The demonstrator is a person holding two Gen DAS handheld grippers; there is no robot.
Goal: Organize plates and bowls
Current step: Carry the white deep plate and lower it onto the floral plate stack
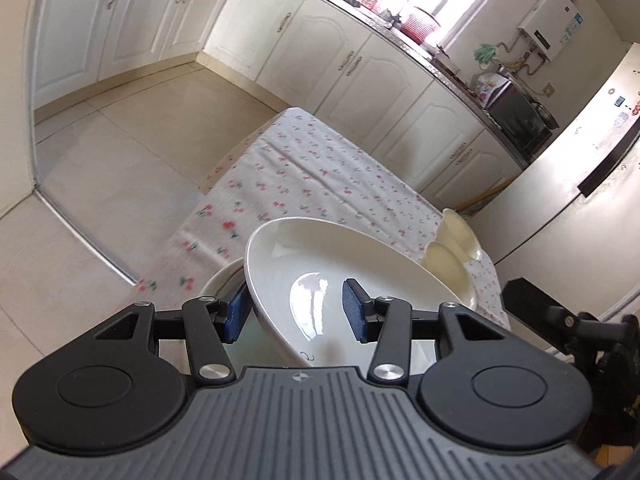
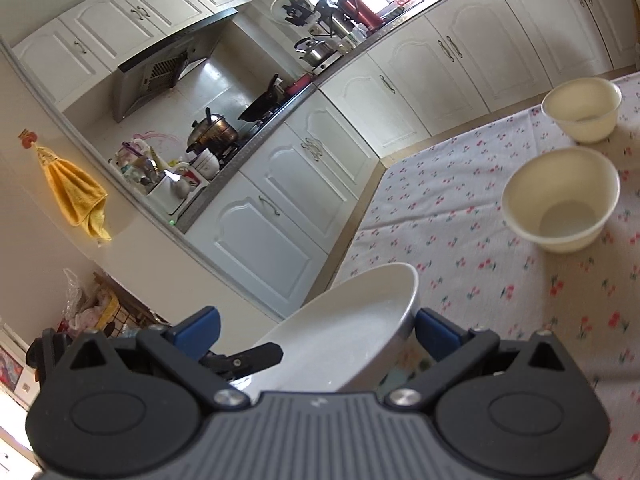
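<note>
white plate tilted between both grippers

the left gripper (image 1: 298, 312) has its blue pads on either side of the rim of a glossy white ceramic plate (image 1: 320, 272), which tilts above the cherry-print tablecloth (image 1: 320, 176); whether the pads press it i cannot tell. the right gripper (image 2: 316, 330) is spread wide around the plate (image 2: 344, 336). two cream plastic bowls (image 2: 560, 204) (image 2: 582, 108) stand upright and apart on the cloth.
</note>
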